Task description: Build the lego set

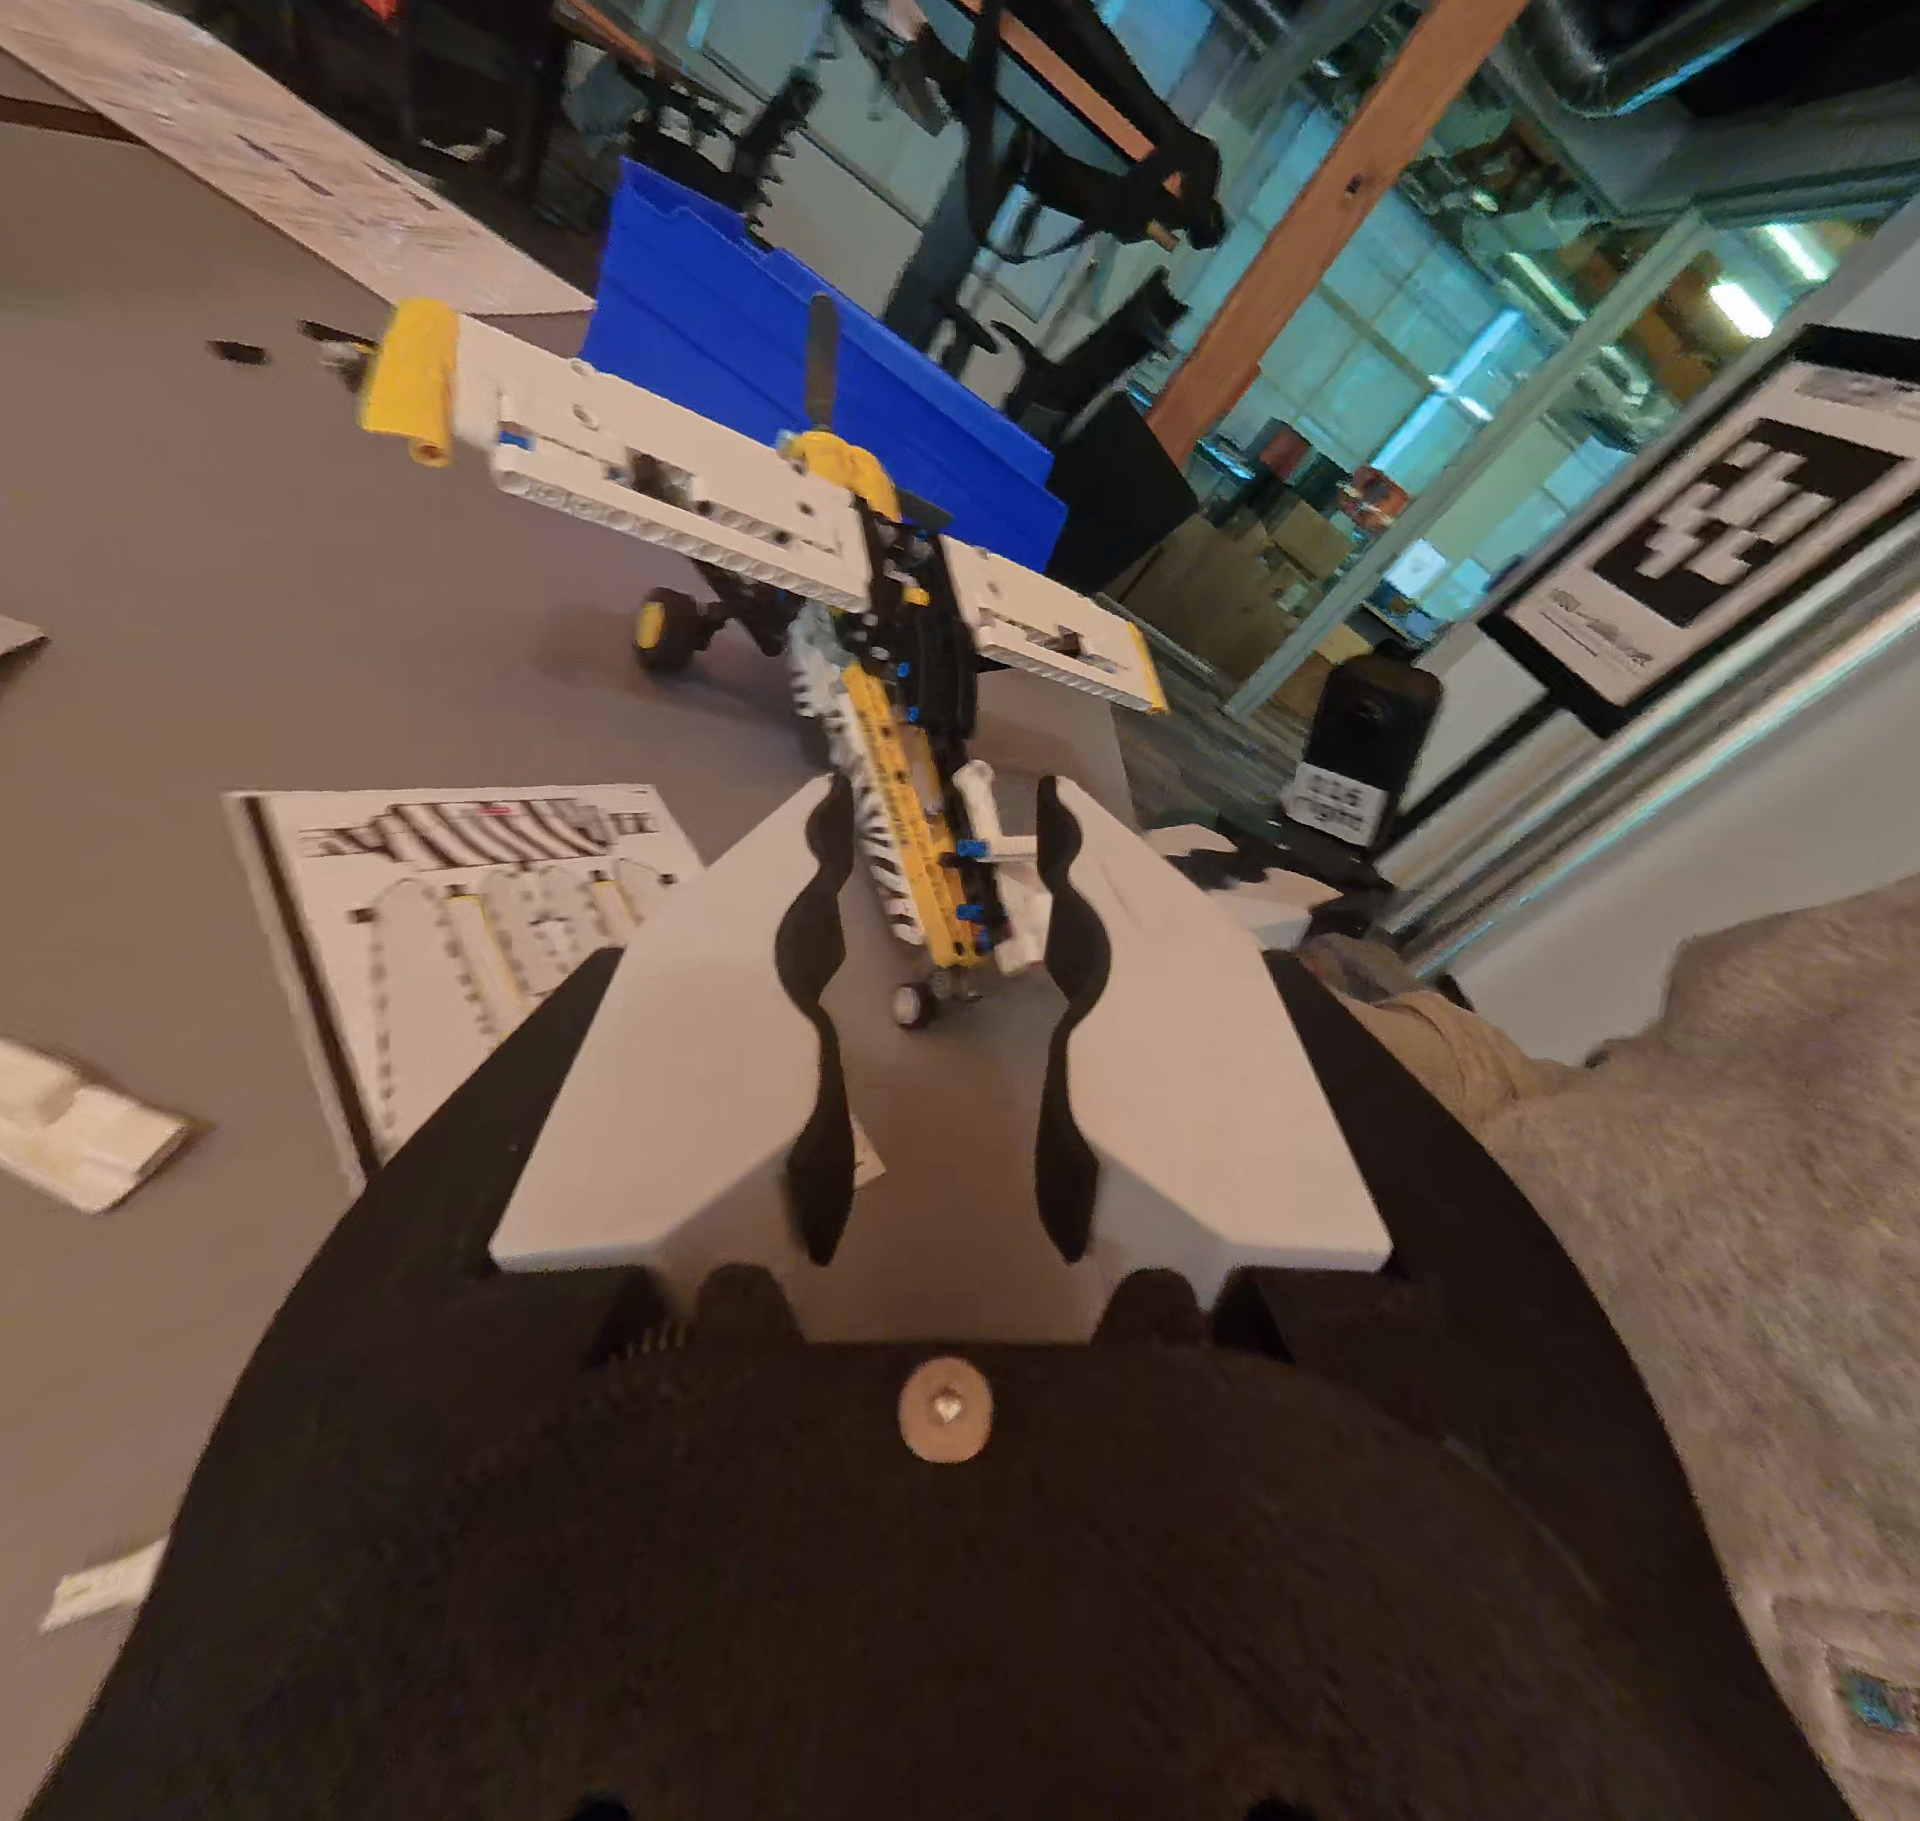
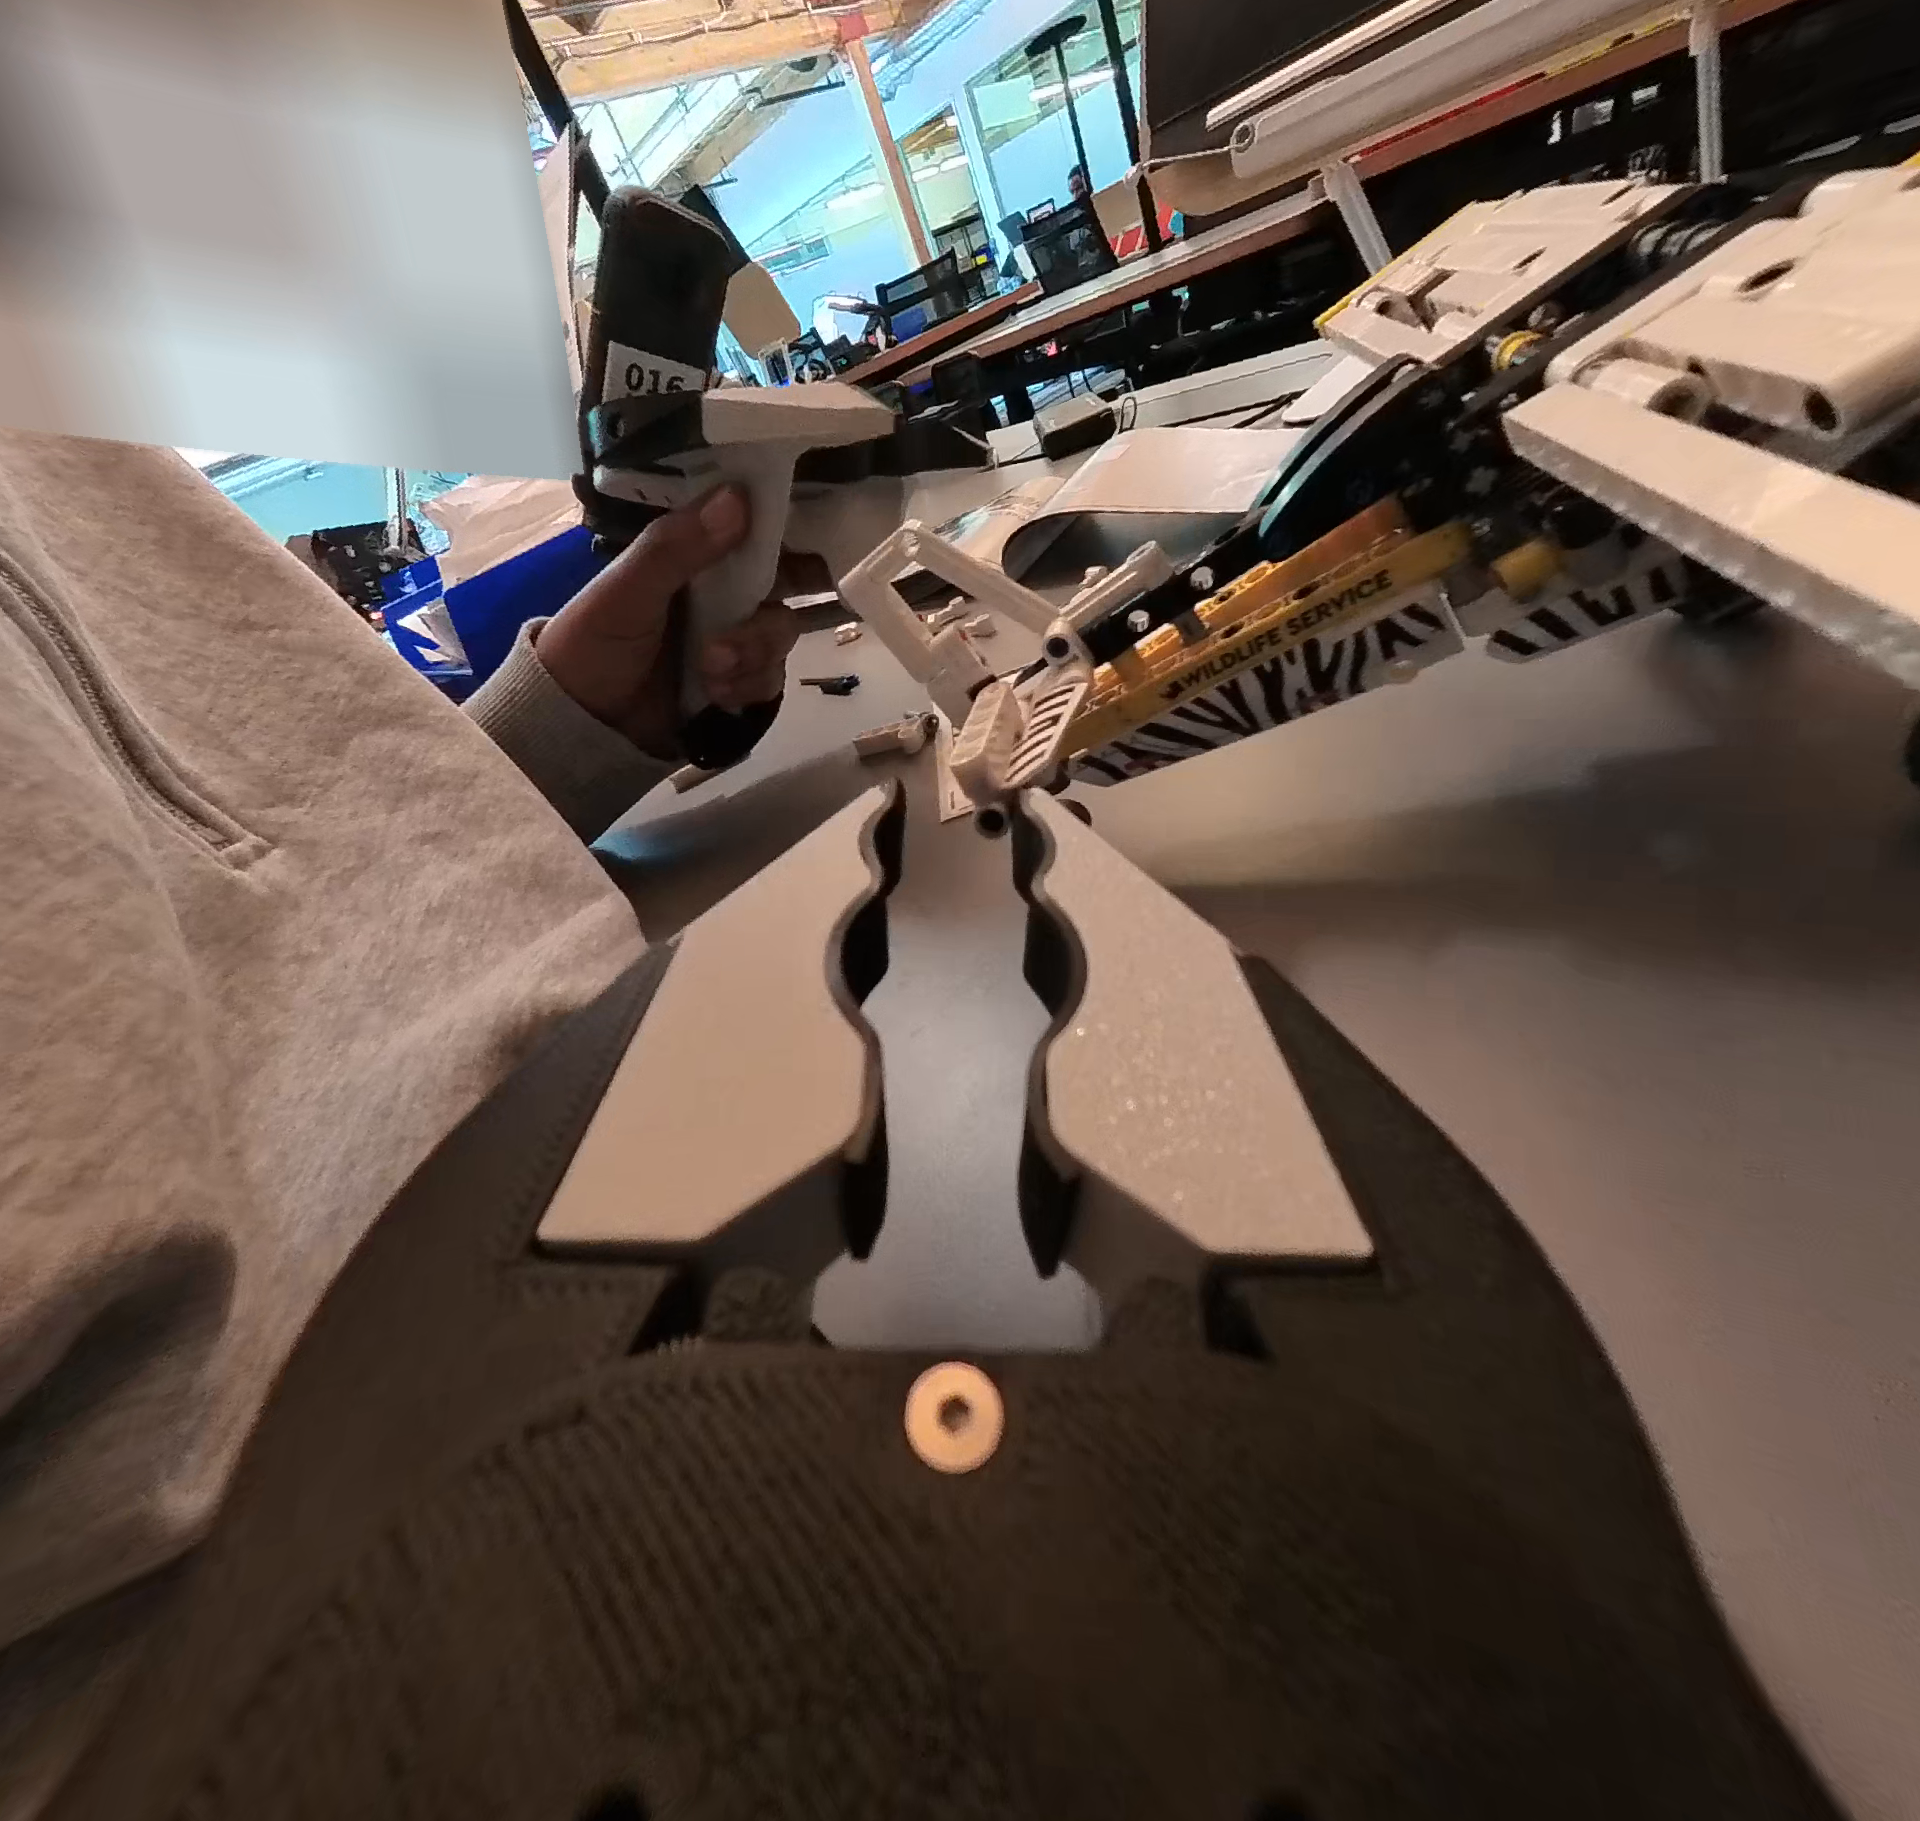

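The lego plane [image 1: 894, 691] stands on the grey counter [image 1: 260, 628], nose away from the left wrist camera, its tail toward both grippers. It has white wings with yellow tips, a yellow and black body with zebra-striped panels, a dark propeller at the nose and a yellow-hubbed wheel [image 1: 665, 628] below the left wing.

The left gripper [image 1: 935, 805] has its fingers spread, and the plane's tail section shows in the gap between their tips; whether they touch it I cannot tell. In the right wrist view this same gripper appears farther off, held in the person's hand [image 2: 665, 618], raised above the counter.

The right gripper [image 2: 956, 815] also has its fingers spread, holding nothing. The white tail piece [image 2: 1013, 732] of the plane lies just beyond its tips, close to the right-hand fingertip.

An open instruction booklet [image 1: 457, 919] lies flat on the counter left of the plane's tail. A blue bin [image 1: 790, 358] stands behind the wings. A few small loose pieces [image 2: 894, 727] rest on the counter near the tail. A grey sleeve [image 2: 260, 784] fills the left side of the right wrist view.
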Demonstrator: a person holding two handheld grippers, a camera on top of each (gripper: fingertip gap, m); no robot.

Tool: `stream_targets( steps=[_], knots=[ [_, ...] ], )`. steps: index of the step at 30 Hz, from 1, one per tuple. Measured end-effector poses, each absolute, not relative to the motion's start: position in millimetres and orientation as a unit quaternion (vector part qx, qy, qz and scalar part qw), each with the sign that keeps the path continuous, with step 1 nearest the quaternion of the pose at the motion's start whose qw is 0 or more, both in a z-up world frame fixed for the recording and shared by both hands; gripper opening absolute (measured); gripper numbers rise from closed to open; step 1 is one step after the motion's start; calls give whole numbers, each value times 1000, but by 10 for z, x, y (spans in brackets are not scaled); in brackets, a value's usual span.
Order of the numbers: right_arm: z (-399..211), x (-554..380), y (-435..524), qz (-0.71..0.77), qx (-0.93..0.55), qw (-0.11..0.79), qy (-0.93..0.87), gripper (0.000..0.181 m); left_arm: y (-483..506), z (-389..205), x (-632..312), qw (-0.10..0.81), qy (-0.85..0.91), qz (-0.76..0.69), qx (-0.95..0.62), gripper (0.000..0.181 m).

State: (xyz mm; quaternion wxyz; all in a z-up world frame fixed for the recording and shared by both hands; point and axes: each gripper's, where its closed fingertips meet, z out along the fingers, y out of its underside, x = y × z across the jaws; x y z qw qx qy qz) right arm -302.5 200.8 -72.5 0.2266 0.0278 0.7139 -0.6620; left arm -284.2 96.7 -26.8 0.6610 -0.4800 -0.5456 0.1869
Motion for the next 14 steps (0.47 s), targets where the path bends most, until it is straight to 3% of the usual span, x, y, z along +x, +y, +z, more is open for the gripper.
stream_targets(
  steps=[4, 10, 14],
  knots=[
    [-728, -3031, 2003, -661, 30, 225, 715, 18, 1492, -89, -2648, 733, -431, 46, -524, 2],
    [-731, -3036, 2001, -661, 32, 224, 716, 17, 1525, -120, -2662, 728, -434, 45, -529, 8],
    [-733, -3039, 2000, -660, 33, 225, 716, 15, 1532, 315, -2429, 806, -332, 48, -488, 13]
  ],
)
